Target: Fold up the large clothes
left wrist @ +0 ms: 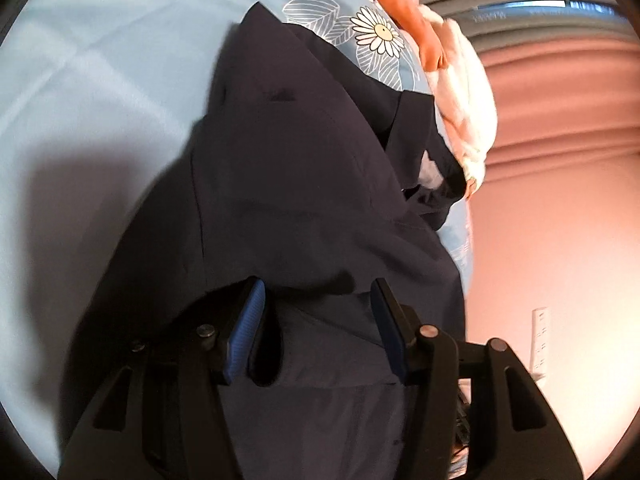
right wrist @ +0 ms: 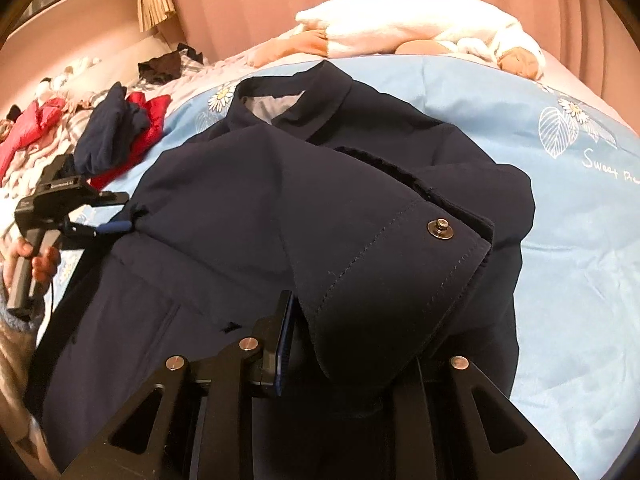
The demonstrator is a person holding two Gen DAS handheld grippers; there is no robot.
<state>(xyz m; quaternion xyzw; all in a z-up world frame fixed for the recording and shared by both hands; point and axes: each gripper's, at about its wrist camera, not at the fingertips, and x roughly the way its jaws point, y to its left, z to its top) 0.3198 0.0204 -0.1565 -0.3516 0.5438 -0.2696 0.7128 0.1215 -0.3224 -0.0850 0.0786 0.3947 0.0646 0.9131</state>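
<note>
A dark navy jacket lies on a light blue bed cover, collar toward the far side. One sleeve is folded across the body, its cuff with a metal snap near my right gripper. The right jaws stand apart, the cuff draped between and over them; the right finger is hidden under cloth. In the left wrist view, my left gripper is open with blue pads spread around a fold of the jacket. The left gripper also shows in the right wrist view, at the jacket's left edge.
A pile of red and dark clothes lies at the far left of the bed. White and orange plush bedding lies along the far edge, also in the left wrist view. Pink curtains hang behind.
</note>
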